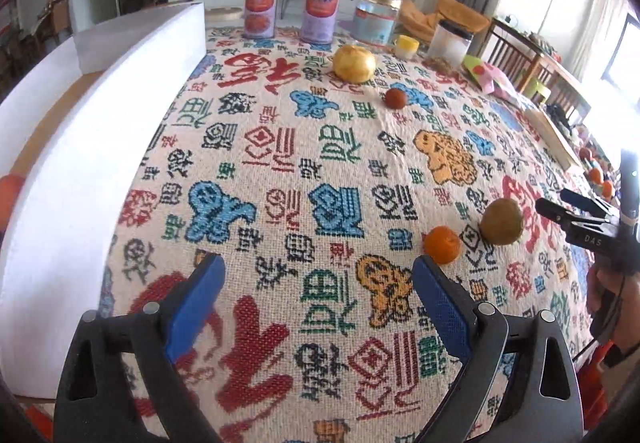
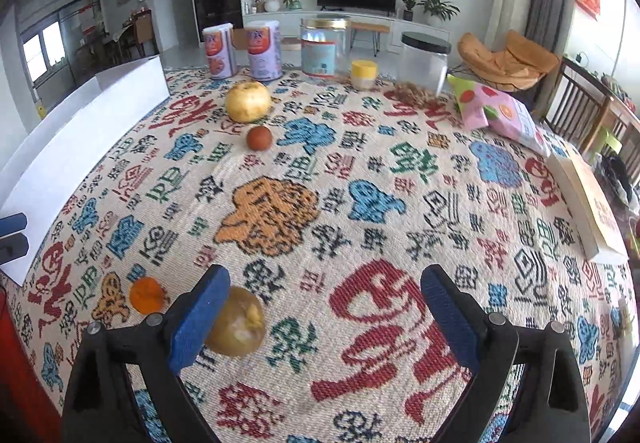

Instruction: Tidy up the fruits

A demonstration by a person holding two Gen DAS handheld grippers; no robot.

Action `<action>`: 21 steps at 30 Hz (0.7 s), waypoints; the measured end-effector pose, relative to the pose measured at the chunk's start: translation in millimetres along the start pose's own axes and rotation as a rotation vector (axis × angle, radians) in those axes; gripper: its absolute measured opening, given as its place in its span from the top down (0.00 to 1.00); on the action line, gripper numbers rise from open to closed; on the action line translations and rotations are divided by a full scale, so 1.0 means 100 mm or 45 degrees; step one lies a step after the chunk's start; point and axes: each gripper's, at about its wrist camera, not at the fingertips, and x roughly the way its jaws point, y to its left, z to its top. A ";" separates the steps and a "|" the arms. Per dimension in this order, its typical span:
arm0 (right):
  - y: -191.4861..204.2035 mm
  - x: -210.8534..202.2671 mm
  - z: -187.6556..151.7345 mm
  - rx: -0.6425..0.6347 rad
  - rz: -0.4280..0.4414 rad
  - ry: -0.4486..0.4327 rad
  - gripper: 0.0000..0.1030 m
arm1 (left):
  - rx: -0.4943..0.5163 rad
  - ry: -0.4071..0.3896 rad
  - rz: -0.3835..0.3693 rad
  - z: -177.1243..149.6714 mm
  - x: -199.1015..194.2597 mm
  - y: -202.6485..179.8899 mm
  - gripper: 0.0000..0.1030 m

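— What do we have on the counter (image 2: 360, 203)?
— We see its patterned cloth carrying a yellow apple (image 2: 248, 101), red fruit (image 2: 259, 138), tangerine (image 2: 147, 295), brown fruit (image 2: 237, 323); cans (image 2: 264, 50) and jars (image 2: 425, 61) upper centre, white box (image 2: 80, 135) left.

The right gripper (image 2: 322, 307) hangs wide open over the patterned bench (image 2: 400, 203), its left pad beside a brown fruit (image 2: 237, 323); an orange (image 2: 146, 295) lies near; a yellow fruit (image 2: 248, 101) and small red fruit (image 2: 259, 138) sit far back.
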 end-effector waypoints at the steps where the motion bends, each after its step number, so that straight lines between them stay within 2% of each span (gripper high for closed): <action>1: -0.20 0.03 -0.15 0.046 -0.031 0.022 0.07 | 0.014 -0.001 0.021 -0.02 0.11 -0.06 0.07; 4: -0.56 0.10 -0.48 0.122 -0.093 0.055 0.07 | 0.013 -0.016 0.071 -0.05 0.27 -0.10 0.07; 7: -0.66 0.14 -0.64 0.178 -0.077 0.064 0.06 | 0.006 -0.029 0.124 -0.04 0.38 -0.03 0.07; 9: -0.64 0.14 -0.62 0.162 -0.082 0.056 0.05 | 0.014 -0.014 0.154 -0.06 0.45 0.00 0.07; 11: -0.61 0.19 -0.62 0.147 -0.094 0.080 0.00 | 0.039 -0.028 0.178 -0.08 0.46 -0.02 0.07; 21: -0.59 0.20 -0.63 0.146 -0.097 0.081 0.00 | 0.030 -0.011 0.189 -0.07 0.54 0.01 0.03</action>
